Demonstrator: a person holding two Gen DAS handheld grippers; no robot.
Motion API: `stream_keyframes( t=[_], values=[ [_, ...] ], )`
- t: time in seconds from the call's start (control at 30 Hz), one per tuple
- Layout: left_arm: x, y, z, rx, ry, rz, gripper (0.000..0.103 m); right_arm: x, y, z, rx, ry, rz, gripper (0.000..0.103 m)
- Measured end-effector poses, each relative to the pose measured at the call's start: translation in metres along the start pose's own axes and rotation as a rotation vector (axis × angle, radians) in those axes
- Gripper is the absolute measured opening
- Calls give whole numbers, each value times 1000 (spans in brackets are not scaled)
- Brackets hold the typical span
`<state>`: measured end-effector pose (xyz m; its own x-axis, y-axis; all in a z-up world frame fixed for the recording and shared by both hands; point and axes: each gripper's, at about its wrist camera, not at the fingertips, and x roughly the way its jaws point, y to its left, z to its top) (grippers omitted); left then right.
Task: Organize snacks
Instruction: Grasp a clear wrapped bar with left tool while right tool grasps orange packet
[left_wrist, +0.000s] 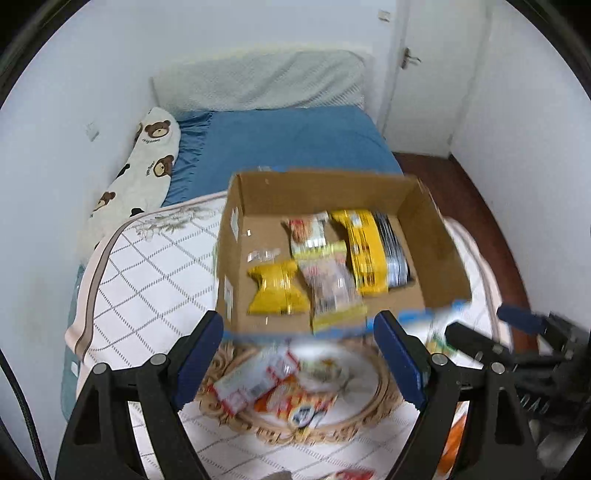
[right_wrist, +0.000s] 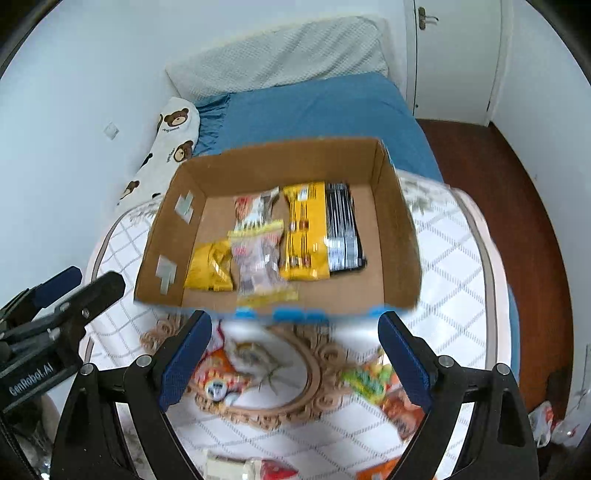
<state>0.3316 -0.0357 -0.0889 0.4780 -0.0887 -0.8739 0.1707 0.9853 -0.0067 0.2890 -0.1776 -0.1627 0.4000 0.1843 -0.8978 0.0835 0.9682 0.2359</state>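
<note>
An open cardboard box (left_wrist: 258, 199) (right_wrist: 266, 166) sits on the quilted bed. It holds a small yellow bag (left_wrist: 277, 290) (right_wrist: 210, 267), a clear snack pack (left_wrist: 328, 273) (right_wrist: 258, 258), a tall yellow bag (left_wrist: 364, 251) (right_wrist: 304, 230) and a black-and-silver pack (left_wrist: 395, 254) (right_wrist: 343, 229). Loose snack packs (left_wrist: 266, 387) (right_wrist: 218, 376) lie in front of the box, and a green and orange pack (right_wrist: 373, 380) lies to the right. My left gripper (left_wrist: 299, 362) is open and empty above the loose packs. My right gripper (right_wrist: 295, 365) is open and empty just before the box.
The box rests on a white quilt (left_wrist: 147, 273) (right_wrist: 454, 266) with an ornate beige oval print (right_wrist: 295, 406). Behind are a blue sheet (left_wrist: 280, 140), a bear-print pillow (left_wrist: 147, 162), white walls and a door (right_wrist: 454, 55). Brown floor (right_wrist: 517, 206) lies right.
</note>
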Motion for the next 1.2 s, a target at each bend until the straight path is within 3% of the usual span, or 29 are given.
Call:
stream_keyframes(
  t=[0.13, 0.37, 0.47, 0.57, 0.67, 0.7, 0.73, 0.77, 0.9, 1.0, 1.1, 1.2],
  values=[
    [14, -19, -61, 163, 103, 8, 83, 8, -18, -53, 42, 93, 25, 94],
    [72, -56, -211, 557, 456, -49, 83, 34, -71, -150, 214, 253, 34, 94],
    [95, -64, -261, 694, 550, -38, 83, 41, -107, -185, 350, 283, 26, 94],
    [120, -67, -293, 755, 644, -37, 83, 45, -140, -216, 483, 296, 14, 94],
    [137, -71, -310, 781, 674, -21, 83, 58, -161, -238, 568, 322, 4, 94],
    [139, -72, -310, 772, 666, -22, 79, 64, -166, -243, 580, 334, -4, 94],
    [140, -73, -310, 761, 656, -29, 66, 69, -171, -246, 590, 342, -13, 94],
    [140, -73, -307, 737, 645, -26, 60, 75, -172, -249, 594, 353, -17, 94],
    [142, -64, -289, 614, 631, 25, 55, 99, -175, -249, 600, 379, -62, 93],
    [148, -40, -272, 398, 653, 38, 55, 121, -169, -245, 573, 400, -104, 72],
    [157, -9, -258, 164, 680, 27, 55, 140, -150, -235, 462, 407, -160, 64],
    [162, 22, -249, -56, 680, 5, 55, 154, -119, -223, 329, 418, -159, 61]
  ],
)
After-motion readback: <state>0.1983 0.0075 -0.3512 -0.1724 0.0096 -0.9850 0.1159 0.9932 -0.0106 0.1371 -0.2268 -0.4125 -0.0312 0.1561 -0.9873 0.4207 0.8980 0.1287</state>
